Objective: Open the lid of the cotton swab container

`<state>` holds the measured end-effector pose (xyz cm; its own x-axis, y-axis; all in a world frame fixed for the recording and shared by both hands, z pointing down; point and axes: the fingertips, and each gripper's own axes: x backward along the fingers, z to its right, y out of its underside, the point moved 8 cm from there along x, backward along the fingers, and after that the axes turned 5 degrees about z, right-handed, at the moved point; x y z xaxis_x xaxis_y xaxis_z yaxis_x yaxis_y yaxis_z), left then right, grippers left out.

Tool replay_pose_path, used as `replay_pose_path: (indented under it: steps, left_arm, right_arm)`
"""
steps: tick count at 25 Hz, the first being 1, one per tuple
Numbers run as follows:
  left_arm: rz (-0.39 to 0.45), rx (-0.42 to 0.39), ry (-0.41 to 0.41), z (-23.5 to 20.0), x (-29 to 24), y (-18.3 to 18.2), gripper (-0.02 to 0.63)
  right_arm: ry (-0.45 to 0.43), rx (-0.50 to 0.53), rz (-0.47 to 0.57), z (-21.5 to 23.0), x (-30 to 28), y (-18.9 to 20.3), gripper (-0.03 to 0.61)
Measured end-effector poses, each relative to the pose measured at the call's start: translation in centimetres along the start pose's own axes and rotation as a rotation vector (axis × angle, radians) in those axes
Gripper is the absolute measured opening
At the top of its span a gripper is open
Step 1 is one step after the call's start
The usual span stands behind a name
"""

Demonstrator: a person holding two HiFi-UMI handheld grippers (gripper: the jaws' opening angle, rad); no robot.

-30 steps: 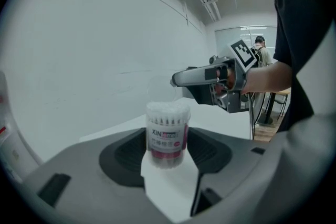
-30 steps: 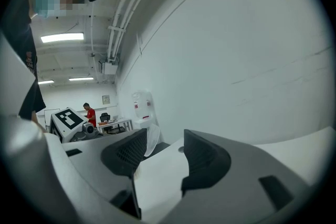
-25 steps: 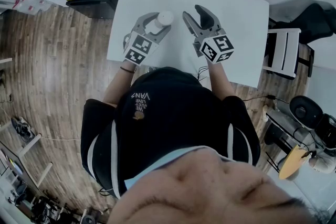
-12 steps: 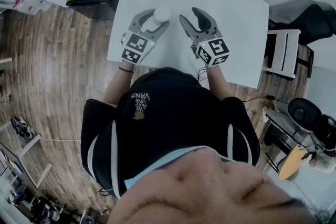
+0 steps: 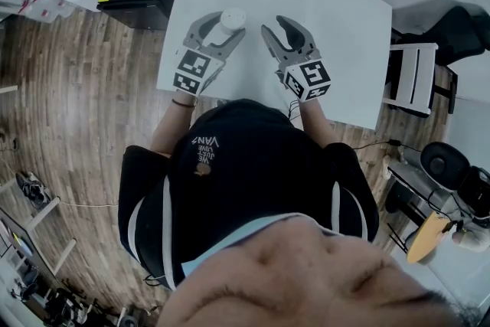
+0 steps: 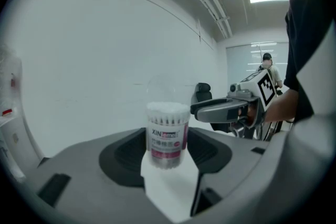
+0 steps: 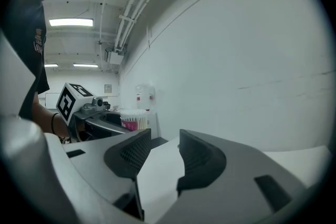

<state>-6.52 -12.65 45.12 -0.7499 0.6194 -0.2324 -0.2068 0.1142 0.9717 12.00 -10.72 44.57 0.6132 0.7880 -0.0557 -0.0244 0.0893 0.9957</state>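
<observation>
Plainly, we see the cotton swab container (image 6: 168, 134), a small clear plastic cylinder with a pink-and-white label (image 6: 168, 140), standing upright between the jaws of the left gripper (image 5: 222, 28). The dark ribbed pads (image 6: 206, 148) press on its two sides over the smooth white table (image 5: 329, 27). It is packed with upright cotton swabs (image 6: 168, 108), their white tips crowded at the top. We can barely make out its clear lid (image 6: 168, 91) against the pale wall, though it seems to be on. The right gripper (image 5: 276, 27) sits just beside it, its matte grey jaws partly apart. They have just been closing and have nothing between them. The label's print is partly too small for us to read.
</observation>
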Motion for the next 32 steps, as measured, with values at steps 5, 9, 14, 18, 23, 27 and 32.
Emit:
replay_pose_path:
  steps: [5,9,14,18,23,27,32]
  left_arm:
    - [0.014,0.003,-0.006,-0.24,0.2,-0.42,0.25]
    - [0.017,0.003,-0.006,-0.15,0.27,-0.44,0.25]
    - [0.018,0.006,-0.003,-0.09,0.5,-0.39,0.25]
    - [0.017,0.008,0.0,0.09,0.76,-0.26,0.25]
    - [0.013,0.011,0.005,0.05,0.78,-0.28,0.25]
    - [0.014,0.012,0.008,0.25,0.77,-0.26,0.25]
    - [0.013,0.014,0.01,0.3,0.81,-0.2,0.25]
  right_arm:
    - [-0.003,0.013,0.001,-0.17,0.03,-0.06,0.119]
    - [-0.007,0.023,0.002,-0.29,0.13,-0.02,0.072]
    - [-0.01,0.023,0.0,-0.62,0.19,0.05,0.044]
    - [-0.009,0.026,-0.002,-0.83,0.37,0.13,0.024]
    - [-0.005,0.031,-0.004,-0.89,0.32,-0.08,0.014]
    - [-0.002,0.03,-0.009,-0.89,0.53,-0.02,0.012]
    - [0.0,0.035,-0.014,-0.95,0.53,0.04,0.012]
